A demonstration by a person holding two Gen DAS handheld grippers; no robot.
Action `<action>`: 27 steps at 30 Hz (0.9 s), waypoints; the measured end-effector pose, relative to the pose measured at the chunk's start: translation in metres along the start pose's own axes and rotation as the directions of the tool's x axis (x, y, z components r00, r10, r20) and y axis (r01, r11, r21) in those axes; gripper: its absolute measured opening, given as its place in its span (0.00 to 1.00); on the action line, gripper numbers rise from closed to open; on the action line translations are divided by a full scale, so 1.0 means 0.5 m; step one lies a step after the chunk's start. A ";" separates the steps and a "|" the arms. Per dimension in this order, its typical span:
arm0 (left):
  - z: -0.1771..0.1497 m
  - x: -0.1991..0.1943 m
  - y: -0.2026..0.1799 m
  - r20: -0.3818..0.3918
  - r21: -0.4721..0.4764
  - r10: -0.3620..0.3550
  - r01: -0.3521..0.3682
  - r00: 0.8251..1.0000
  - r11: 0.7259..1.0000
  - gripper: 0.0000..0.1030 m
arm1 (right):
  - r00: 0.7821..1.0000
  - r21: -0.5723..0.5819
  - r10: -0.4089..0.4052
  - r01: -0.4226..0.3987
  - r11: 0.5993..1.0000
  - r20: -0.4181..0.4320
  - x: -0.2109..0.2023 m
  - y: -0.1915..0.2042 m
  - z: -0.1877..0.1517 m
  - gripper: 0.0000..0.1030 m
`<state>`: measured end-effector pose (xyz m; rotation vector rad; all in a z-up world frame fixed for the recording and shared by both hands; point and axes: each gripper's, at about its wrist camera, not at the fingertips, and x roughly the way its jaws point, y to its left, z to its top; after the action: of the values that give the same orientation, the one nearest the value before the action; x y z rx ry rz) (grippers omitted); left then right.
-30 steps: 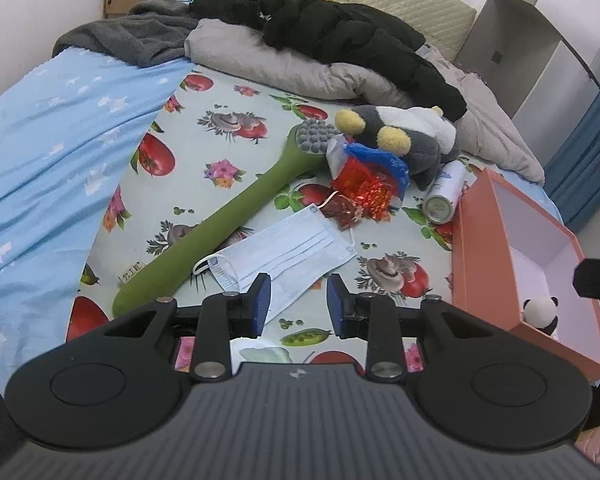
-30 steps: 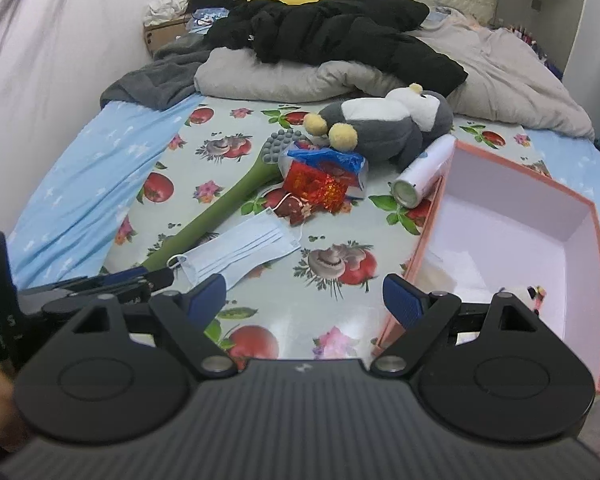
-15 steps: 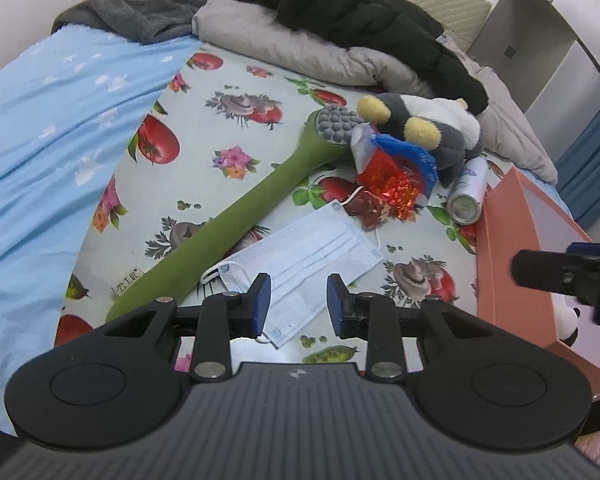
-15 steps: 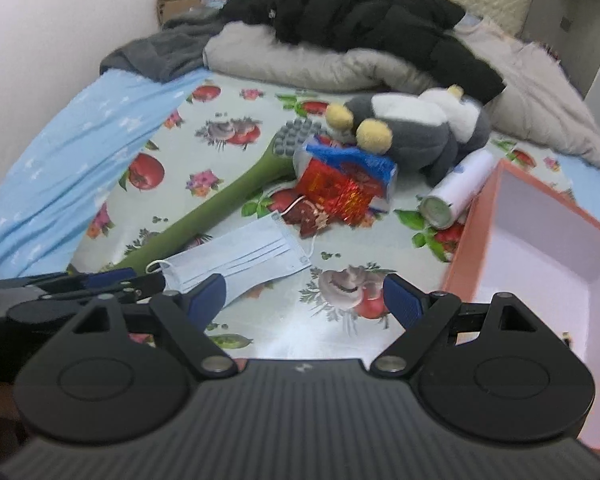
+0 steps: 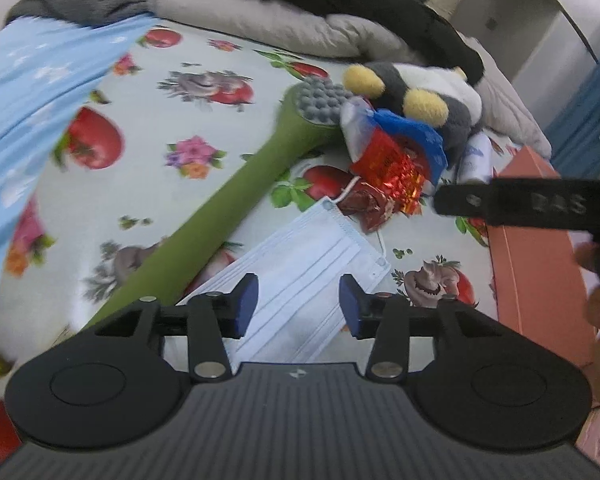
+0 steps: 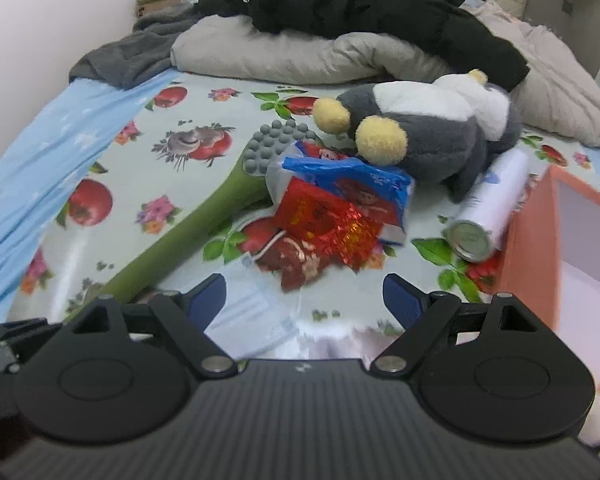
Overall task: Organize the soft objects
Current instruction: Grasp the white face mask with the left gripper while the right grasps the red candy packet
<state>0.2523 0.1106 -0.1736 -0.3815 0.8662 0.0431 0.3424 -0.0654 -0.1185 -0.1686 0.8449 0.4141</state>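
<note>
A pale blue face mask (image 5: pixel 300 276) lies flat on the fruit-print cloth (image 5: pixel 204 120). My left gripper (image 5: pixel 298 304) hovers just over it, jaws opening; the pads stand either side of the mask without pressing it. My right gripper (image 6: pixel 304 300) is open wide and empty, above the mask's end (image 6: pixel 252 312) and short of the red foil packet (image 6: pixel 328 220). Behind lie a blue plastic bag (image 6: pixel 352 172), a grey-and-white plush penguin (image 6: pixel 420 136) and a long green massage stick (image 6: pixel 204 232). One right finger (image 5: pixel 520 204) crosses the left wrist view.
An orange box (image 6: pixel 528 240) stands open at the right, a white spray can (image 6: pixel 488 208) lying against it. Grey bedding (image 6: pixel 280 56) and a black jacket (image 6: pixel 360 4) pile up at the back. A blue sheet (image 5: pixel 28 112) covers the left side.
Both grippers have come forward and down toward the bed. The left jaws have spread wider over the mask. The right gripper's finger has slid into the left wrist view from the right.
</note>
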 end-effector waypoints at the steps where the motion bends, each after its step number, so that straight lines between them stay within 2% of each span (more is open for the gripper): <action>1: 0.001 0.014 -0.004 -0.004 0.015 -0.005 0.005 1.000 1.000 0.57 | 1.000 0.007 0.015 -0.015 1.000 -0.006 0.017 -0.005 0.000 0.85; 5: 0.004 0.070 -0.025 -0.036 0.086 -0.008 0.011 0.999 0.996 0.57 | 0.996 0.077 0.087 -0.086 0.993 -0.010 0.079 -0.024 -0.002 0.83; 6: 0.000 0.080 -0.030 -0.041 0.104 -0.004 0.008 0.999 0.995 0.57 | 0.996 0.082 0.084 -0.083 0.993 -0.012 0.091 -0.025 -0.002 0.77; 9: -0.009 0.110 -0.039 -0.069 0.141 0.015 -0.005 0.998 0.990 0.57 | 0.997 0.080 0.076 -0.074 0.994 -0.020 0.125 -0.022 0.000 0.71; 12: -0.017 0.117 -0.044 -0.053 0.178 0.028 -0.018 0.998 0.984 0.57 | 0.999 0.049 0.051 -0.050 0.998 -0.017 0.156 -0.015 0.000 0.66; 16: -0.022 0.118 -0.045 -0.051 0.189 0.030 -0.019 0.998 0.982 0.56 | 0.999 0.029 0.023 -0.022 0.999 -0.041 0.195 -0.008 -0.006 0.57; 17: -0.023 0.118 -0.047 -0.061 0.202 0.019 -0.006 0.998 0.979 0.55 | 0.999 0.026 0.020 -0.019 0.999 -0.050 0.202 -0.009 -0.009 0.49; 19: -0.025 0.119 -0.048 -0.066 0.190 0.011 0.002 0.998 0.982 0.54 | 0.998 0.033 0.031 -0.029 0.999 -0.057 0.209 -0.012 -0.013 0.45; 20: -0.028 0.120 -0.050 -0.063 0.201 0.016 -0.004 0.998 0.980 0.50 | 0.998 0.036 0.035 -0.033 0.999 -0.054 0.208 -0.014 -0.015 0.38; 21: -0.031 0.120 -0.054 -0.059 0.214 0.027 -0.014 0.998 0.977 0.47 | 0.998 0.039 0.038 -0.036 0.999 -0.054 0.206 -0.016 -0.016 0.37; 23: -0.032 0.119 -0.053 -0.059 0.201 0.021 -0.009 0.998 0.979 0.29 | 0.998 0.042 0.041 -0.039 0.998 -0.051 0.201 -0.018 -0.018 0.29; 25: -0.032 0.119 -0.050 -0.063 0.181 0.014 -0.003 0.998 0.983 0.12 | 0.998 0.043 0.047 -0.045 0.998 -0.049 0.191 -0.020 -0.020 0.27; 27: -0.031 0.119 -0.047 -0.069 0.157 0.004 0.007 0.998 0.988 0.08 | 0.998 0.035 0.049 -0.048 0.998 -0.042 0.177 -0.020 -0.023 0.25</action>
<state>0.2840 0.0765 -0.2202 -0.2371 0.9311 -0.0401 0.3909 -0.0523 -0.1928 -0.1258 0.8993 0.4426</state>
